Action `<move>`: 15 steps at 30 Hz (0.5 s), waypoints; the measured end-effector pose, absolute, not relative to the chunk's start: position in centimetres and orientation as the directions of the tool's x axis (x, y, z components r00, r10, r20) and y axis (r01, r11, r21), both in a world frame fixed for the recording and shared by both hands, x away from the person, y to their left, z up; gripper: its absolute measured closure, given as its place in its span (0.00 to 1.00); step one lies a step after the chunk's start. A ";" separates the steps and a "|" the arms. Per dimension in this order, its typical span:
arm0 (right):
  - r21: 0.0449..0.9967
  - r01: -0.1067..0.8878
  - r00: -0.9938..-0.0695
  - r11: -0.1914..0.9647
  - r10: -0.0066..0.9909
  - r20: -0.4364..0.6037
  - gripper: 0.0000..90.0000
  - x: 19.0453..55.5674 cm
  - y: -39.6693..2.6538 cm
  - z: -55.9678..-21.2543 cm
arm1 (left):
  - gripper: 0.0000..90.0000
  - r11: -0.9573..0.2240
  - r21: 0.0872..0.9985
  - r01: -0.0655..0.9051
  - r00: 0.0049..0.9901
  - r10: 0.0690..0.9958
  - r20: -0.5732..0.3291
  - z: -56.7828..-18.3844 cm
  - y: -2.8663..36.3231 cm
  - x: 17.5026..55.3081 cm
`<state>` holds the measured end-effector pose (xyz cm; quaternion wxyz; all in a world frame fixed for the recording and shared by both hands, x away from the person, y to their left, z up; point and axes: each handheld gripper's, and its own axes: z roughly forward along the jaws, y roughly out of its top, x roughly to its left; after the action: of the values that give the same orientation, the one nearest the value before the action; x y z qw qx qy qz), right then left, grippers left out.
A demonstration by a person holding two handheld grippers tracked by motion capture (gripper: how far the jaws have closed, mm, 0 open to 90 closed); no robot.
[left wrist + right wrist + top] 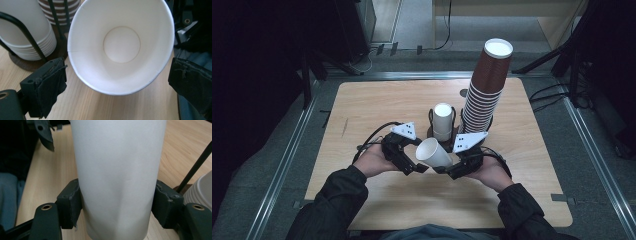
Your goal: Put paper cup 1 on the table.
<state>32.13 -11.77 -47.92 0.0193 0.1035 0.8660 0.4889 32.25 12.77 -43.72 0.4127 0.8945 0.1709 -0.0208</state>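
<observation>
White paper cup point(433, 153) lies tilted above the bench point(362, 110), clamped at its base by the right hand-held gripper point(447, 169). Left hand-held gripper point(414, 167) stands with jaws apart beside the rim, clear of it. Behind sit a white cup stack point(442, 121) and a tall brown cup stack point(484, 85).

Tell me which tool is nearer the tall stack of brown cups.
The right tool is nearer. Clamped on the white cup, it sits just in front of the brown cup stack; the left tool, open at the cup's mouth, is farther left.
</observation>
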 end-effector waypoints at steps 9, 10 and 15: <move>0.868 0.172 -0.979 0.467 0.182 0.096 0.36 32.0 -11.5 -47.9 | 0.02 -0.518 0.783 0.344 0.930 0.302 -0.209 -43.6 12.4 32.3; 0.871 0.167 -0.980 0.462 0.178 0.093 0.36 32.0 -11.5 -47.9 | 0.02 -0.512 0.786 0.347 0.929 0.300 -0.215 -43.6 12.4 32.3; 0.875 0.191 -0.977 0.445 0.172 0.126 0.36 31.9 -11.3 -47.8 | 0.07 -0.499 0.794 0.348 0.930 0.290 -0.226 -43.6 12.3 32.3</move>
<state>31.85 -11.35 -47.81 -0.0093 0.1065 0.8500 0.5158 32.28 12.26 -43.62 0.4656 0.8650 0.1843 -0.0314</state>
